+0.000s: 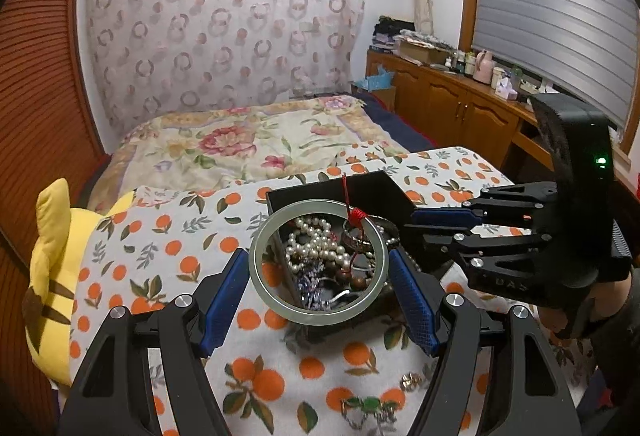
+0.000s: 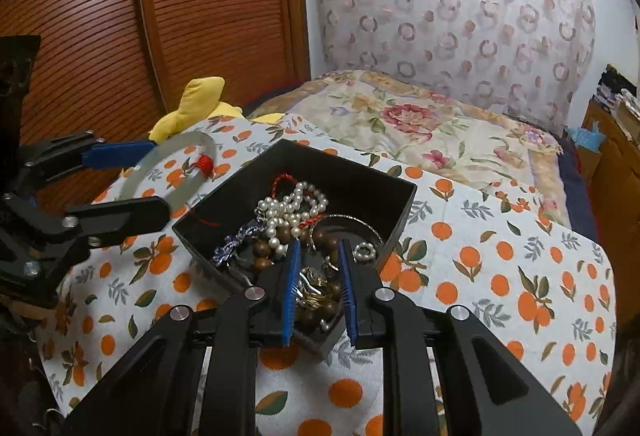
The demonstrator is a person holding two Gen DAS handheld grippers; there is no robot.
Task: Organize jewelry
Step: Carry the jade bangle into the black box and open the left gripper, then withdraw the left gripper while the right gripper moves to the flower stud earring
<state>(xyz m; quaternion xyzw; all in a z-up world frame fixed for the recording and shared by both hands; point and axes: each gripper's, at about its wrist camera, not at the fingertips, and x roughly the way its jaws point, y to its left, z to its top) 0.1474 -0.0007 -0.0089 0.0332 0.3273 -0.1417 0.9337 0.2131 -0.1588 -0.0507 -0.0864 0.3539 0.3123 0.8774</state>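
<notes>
Left gripper clamps pale bangle (red cord attached); right gripper narrow, empty, inside black box.

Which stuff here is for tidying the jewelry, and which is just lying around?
For the job: jade bangle in the left gripper, black box, pearl necklace, right gripper.
Just lying around: yellow plush toy, floral quilt.

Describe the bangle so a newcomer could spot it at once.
Find the orange-print cloth and the black box of jewelry on it. The bangle, held between the left gripper fingers, is one wide pale-green ring with a red knotted cord, unlike the beads.
</notes>
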